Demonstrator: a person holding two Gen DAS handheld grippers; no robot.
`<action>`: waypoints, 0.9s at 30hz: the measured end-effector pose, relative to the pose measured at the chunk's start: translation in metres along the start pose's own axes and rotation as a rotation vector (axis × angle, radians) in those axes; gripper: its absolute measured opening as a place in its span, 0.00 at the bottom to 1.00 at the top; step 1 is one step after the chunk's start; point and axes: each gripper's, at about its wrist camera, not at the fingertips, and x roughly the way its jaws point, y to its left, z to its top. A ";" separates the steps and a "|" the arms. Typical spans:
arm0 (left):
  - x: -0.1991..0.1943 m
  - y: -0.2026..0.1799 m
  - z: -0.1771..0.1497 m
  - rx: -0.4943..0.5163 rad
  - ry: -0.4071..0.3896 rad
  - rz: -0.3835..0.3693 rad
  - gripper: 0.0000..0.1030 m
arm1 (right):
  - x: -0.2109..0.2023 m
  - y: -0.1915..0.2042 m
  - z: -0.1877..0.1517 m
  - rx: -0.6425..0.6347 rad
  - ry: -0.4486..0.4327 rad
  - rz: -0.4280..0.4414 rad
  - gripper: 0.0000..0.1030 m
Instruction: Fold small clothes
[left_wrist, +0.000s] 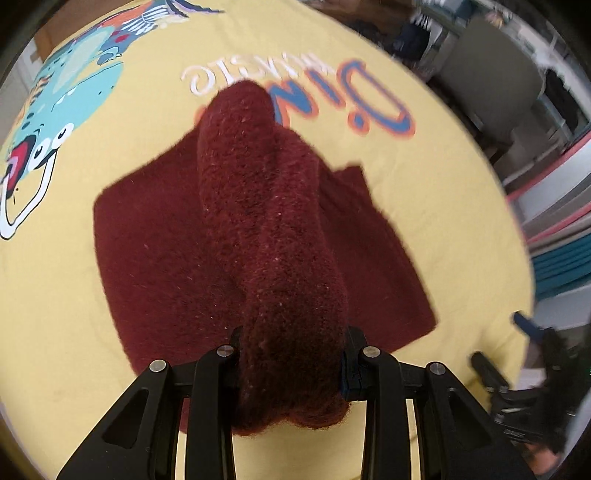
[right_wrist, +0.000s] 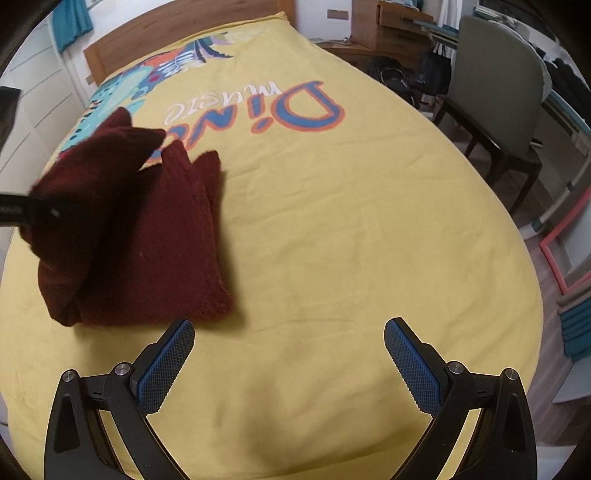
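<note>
A dark red knitted garment (left_wrist: 229, 236) lies partly folded on a yellow bedspread (left_wrist: 110, 369). My left gripper (left_wrist: 291, 365) is shut on a thick fold of it, and the lifted fold runs away from the jaws over the flat part. In the right wrist view the same garment (right_wrist: 147, 240) sits at the left, with the left gripper (right_wrist: 33, 210) blurred at its raised edge. My right gripper (right_wrist: 288, 365) hangs open over bare bedspread (right_wrist: 332, 221), to the right of the garment, with nothing between its blue pads (right_wrist: 413, 369).
The bedspread carries a dinosaur print (left_wrist: 62, 103) and upside-down lettering (right_wrist: 295, 107). A wooden headboard (right_wrist: 166, 33) is at the far end. A grey chair (right_wrist: 495, 92), bags and shelves stand beyond the bed's right edge (right_wrist: 528, 277).
</note>
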 end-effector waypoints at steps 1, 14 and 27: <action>0.007 -0.003 -0.002 0.003 0.004 0.018 0.29 | 0.001 -0.001 -0.002 0.001 0.005 -0.001 1.00; 0.005 -0.008 0.000 -0.034 0.005 0.065 0.68 | 0.017 -0.005 -0.017 0.024 0.064 0.023 1.00; -0.063 0.027 -0.015 -0.069 -0.100 -0.007 0.99 | 0.007 0.005 -0.002 0.017 0.044 0.068 1.00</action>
